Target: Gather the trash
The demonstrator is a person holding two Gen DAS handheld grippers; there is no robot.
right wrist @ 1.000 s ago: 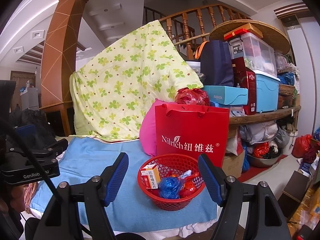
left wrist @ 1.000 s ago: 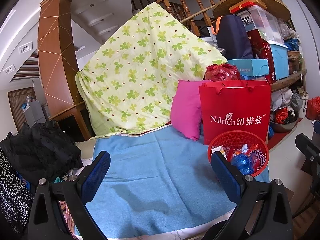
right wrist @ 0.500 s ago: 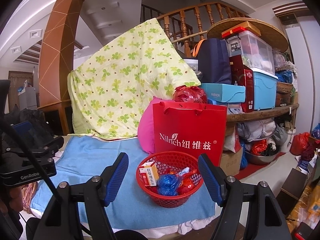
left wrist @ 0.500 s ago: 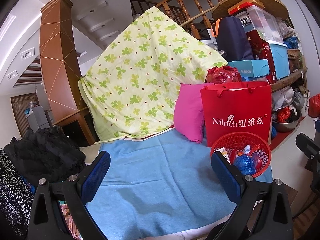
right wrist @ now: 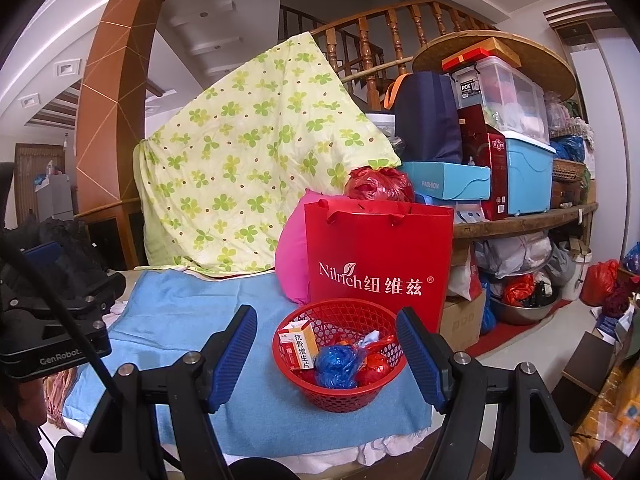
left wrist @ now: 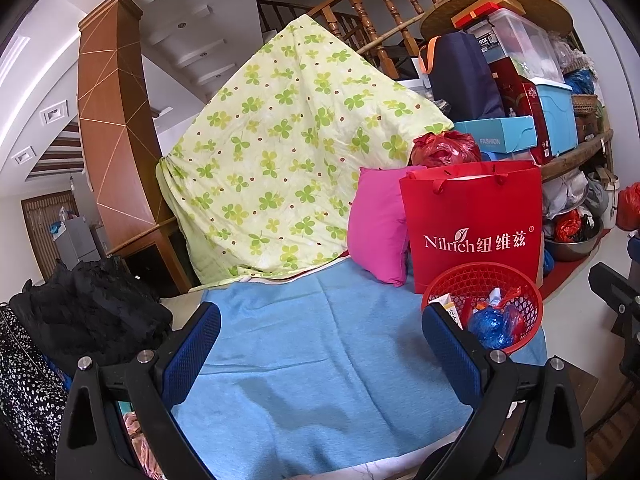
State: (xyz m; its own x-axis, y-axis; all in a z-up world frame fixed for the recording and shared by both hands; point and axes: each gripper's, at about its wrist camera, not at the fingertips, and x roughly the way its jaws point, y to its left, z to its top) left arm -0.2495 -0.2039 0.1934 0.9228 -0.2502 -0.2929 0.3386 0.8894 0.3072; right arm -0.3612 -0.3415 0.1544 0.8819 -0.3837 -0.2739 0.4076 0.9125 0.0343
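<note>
A light blue towel-like cloth [right wrist: 180, 320] is spread over the surface. At its right near corner a round red plastic mesh basket [right wrist: 340, 396] is placed, just in front of a red paper gift bag [right wrist: 380, 264]. A small white-and-orange medicine box [right wrist: 298, 344] and crumpled blue and red wrappers [right wrist: 338, 364] are seen inside it. The basket lies straight ahead of the right gripper [right wrist: 326, 360], which seems the nearer one; its jaws are spread and nothing is held. The left gripper [left wrist: 320, 354] is also spread wide and empty, with the basket at its far right.
</note>
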